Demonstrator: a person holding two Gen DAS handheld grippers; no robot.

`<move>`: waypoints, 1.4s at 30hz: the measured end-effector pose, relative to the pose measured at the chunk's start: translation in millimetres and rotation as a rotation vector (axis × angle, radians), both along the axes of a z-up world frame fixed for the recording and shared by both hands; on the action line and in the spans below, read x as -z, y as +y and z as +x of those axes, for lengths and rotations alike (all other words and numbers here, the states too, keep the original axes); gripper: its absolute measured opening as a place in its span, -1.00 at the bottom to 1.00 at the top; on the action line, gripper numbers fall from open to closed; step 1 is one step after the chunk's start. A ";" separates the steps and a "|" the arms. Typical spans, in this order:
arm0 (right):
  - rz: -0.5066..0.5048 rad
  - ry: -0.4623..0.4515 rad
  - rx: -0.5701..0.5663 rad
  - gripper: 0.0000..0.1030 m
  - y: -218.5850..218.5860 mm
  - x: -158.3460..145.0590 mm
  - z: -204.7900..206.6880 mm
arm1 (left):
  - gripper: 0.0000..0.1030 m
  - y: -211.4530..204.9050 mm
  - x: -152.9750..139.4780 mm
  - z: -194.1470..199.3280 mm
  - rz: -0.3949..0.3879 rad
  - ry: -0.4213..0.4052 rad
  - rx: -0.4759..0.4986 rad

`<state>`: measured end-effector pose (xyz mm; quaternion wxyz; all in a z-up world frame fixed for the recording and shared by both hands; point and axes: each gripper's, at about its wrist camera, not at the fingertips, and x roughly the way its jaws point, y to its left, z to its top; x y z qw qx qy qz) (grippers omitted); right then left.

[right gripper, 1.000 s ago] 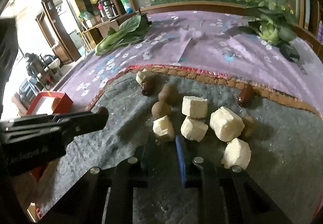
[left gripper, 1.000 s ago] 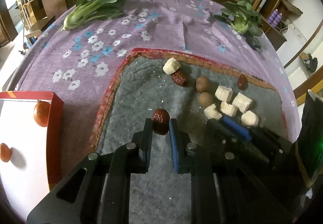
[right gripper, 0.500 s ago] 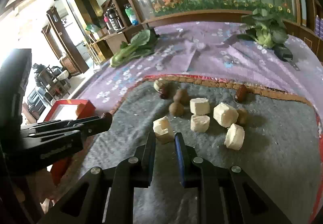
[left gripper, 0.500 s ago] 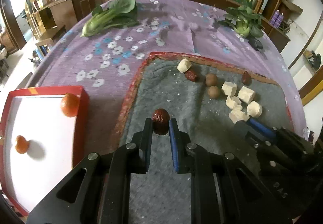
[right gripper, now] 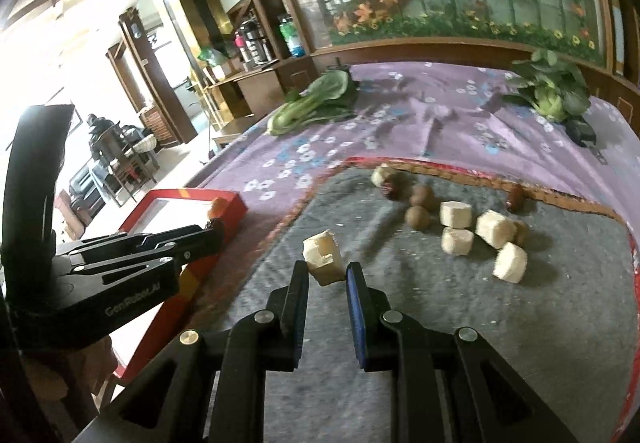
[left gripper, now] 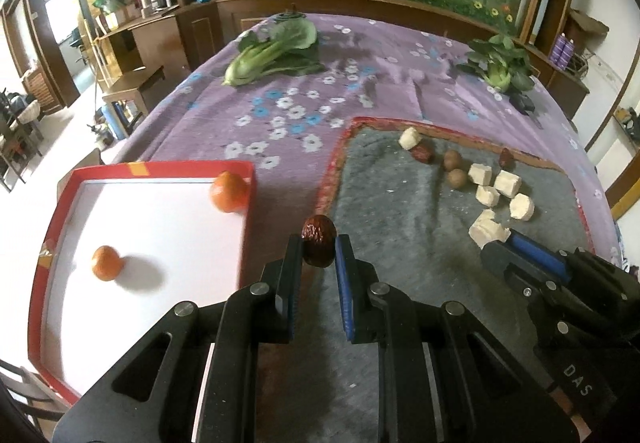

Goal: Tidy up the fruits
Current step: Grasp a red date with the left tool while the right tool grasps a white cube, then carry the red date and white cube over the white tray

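Observation:
My left gripper (left gripper: 318, 245) is shut on a dark red date (left gripper: 319, 245) and holds it above the grey mat's left edge, just right of the red-rimmed white tray (left gripper: 248, 199). The tray holds two small oranges (left gripper: 229, 191) (left gripper: 106, 263). My right gripper (right gripper: 326, 269) is shut on a pale banana chunk (right gripper: 323, 257) and holds it above the grey mat (right gripper: 400, 323). Several more banana chunks (right gripper: 496, 229), brown round fruits (right gripper: 417, 218) and dates (right gripper: 515, 197) lie on the mat. The right gripper also shows in the left wrist view (left gripper: 500, 247).
A bok choy (left gripper: 272, 55) lies at the far left of the purple flowered cloth (left gripper: 280, 115); another green vegetable (left gripper: 500, 63) lies at the far right. Wooden cabinets stand behind the table. The left gripper's body (right gripper: 120, 259) is at the left of the right wrist view.
Both grippers have lifted and moved left toward the tray. The right gripper has closed on a banana chunk and raised it. The left still holds the date.

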<state>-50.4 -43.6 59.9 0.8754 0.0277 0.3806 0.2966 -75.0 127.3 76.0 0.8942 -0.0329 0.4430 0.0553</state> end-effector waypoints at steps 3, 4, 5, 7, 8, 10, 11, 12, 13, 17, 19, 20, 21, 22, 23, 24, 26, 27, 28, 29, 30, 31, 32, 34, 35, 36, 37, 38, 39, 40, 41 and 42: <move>-0.015 -0.012 -0.018 -0.64 11.7 -2.7 -6.3 | -0.70 9.8 0.3 -6.3 -0.003 0.000 -0.016; -0.018 -0.012 -0.021 -0.64 14.6 -3.3 -7.3 | -0.70 15.1 0.8 -9.3 -0.003 0.000 -0.024; -0.020 -0.012 -0.025 -0.64 18.8 -3.5 -8.6 | -0.70 19.5 1.1 -11.8 -0.003 0.000 -0.031; -0.026 -0.012 -0.037 -0.64 26.2 -3.4 -9.9 | -0.70 29.0 1.8 -15.7 -0.004 0.000 -0.049; -0.033 -0.014 -0.044 -0.64 31.3 -3.5 -11.1 | -0.69 34.2 2.2 -18.5 -0.005 0.001 -0.058; -0.045 -0.019 -0.060 -0.64 40.3 -4.1 -13.7 | -0.69 42.9 3.2 -22.7 -0.006 0.002 -0.075; -0.050 -0.021 -0.071 -0.64 45.2 -4.4 -14.8 | -0.69 49.7 3.8 -25.4 -0.007 0.003 -0.088; -0.057 -0.026 -0.084 -0.64 52.0 -5.0 -16.4 | -0.69 55.0 4.7 -27.7 -0.008 0.004 -0.097; -0.062 -0.029 -0.094 -0.64 56.5 -4.6 -16.5 | -0.69 58.4 5.1 -29.8 -0.008 0.004 -0.104; -0.071 -0.037 -0.137 -0.64 78.6 -5.9 -19.4 | -0.69 78.1 8.9 -39.2 -0.008 0.012 -0.140; -0.077 -0.041 -0.155 -0.64 88.8 -6.1 -19.6 | -0.69 86.8 11.4 -43.5 -0.008 0.017 -0.155; -0.081 -0.041 -0.167 -0.64 94.8 -5.7 -19.8 | -0.69 90.7 12.8 -45.5 -0.009 0.019 -0.162; -0.083 -0.041 -0.178 -0.64 100.4 -5.2 -20.4 | -0.69 94.7 13.7 -47.6 -0.010 0.021 -0.168; -0.085 -0.040 -0.186 -0.64 105.1 -4.8 -20.6 | -0.69 100.1 15.3 -50.2 -0.011 0.024 -0.178; -0.089 -0.039 -0.197 -0.64 110.9 -4.1 -20.7 | -0.69 104.1 16.4 -52.0 -0.013 0.026 -0.186; -0.092 -0.040 -0.207 -0.64 116.3 -3.5 -21.0 | -0.69 108.9 17.2 -53.9 -0.016 0.027 -0.193; -0.096 -0.038 -0.228 -0.65 127.3 -2.4 -21.5 | -0.69 116.9 18.3 -58.9 -0.017 0.027 -0.209; -0.097 -0.036 -0.238 -0.65 132.0 -1.6 -21.0 | -0.69 120.1 18.7 -60.5 -0.016 0.028 -0.215; -0.101 -0.034 -0.249 -0.65 138.3 0.0 -20.6 | -0.69 124.2 19.4 -62.7 -0.014 0.028 -0.224; -0.104 -0.031 -0.260 -0.65 144.1 1.8 -20.3 | -0.69 127.7 20.2 -65.0 -0.014 0.028 -0.231; -0.108 -0.027 -0.273 -0.65 151.1 4.6 -19.8 | -0.69 130.9 21.6 -66.1 -0.015 0.030 -0.237; -0.111 -0.023 -0.283 -0.65 155.9 6.8 -20.2 | -0.69 134.0 23.1 -67.1 -0.018 0.032 -0.242; -0.114 -0.016 -0.294 -0.65 161.9 9.9 -20.0 | -0.69 136.8 24.3 -67.9 -0.020 0.034 -0.247; -0.122 -0.008 -0.315 -0.65 172.0 14.9 -19.9 | -0.69 142.3 26.8 -69.1 -0.023 0.037 -0.258; -0.128 -0.006 -0.324 -0.65 177.3 17.0 -19.4 | -0.69 145.2 28.0 -69.8 -0.022 0.039 -0.264; -0.133 -0.004 -0.333 -0.65 181.9 18.6 -19.0 | -0.69 147.6 29.0 -69.7 -0.023 0.041 -0.269; -0.136 -0.002 -0.342 -0.65 185.3 19.9 -19.3 | -0.69 149.3 29.7 -70.2 -0.027 0.042 -0.273; -0.141 0.001 -0.351 -0.65 189.6 21.5 -19.1 | -0.69 150.6 30.3 -70.7 -0.032 0.043 -0.275; -0.149 0.000 -0.356 -0.65 193.7 23.2 -19.0 | -0.69 150.9 30.6 -70.9 -0.033 0.043 -0.277; -0.154 0.000 -0.358 -0.65 196.7 24.6 -19.0 | -0.69 151.3 31.0 -71.1 -0.033 0.043 -0.278; -0.158 0.002 -0.362 -0.65 199.9 26.3 -19.1 | -0.69 151.7 31.9 -70.9 -0.035 0.043 -0.279; -0.160 0.006 -0.366 -0.65 202.9 27.8 -18.6 | -0.69 152.5 33.2 -70.7 -0.039 0.047 -0.279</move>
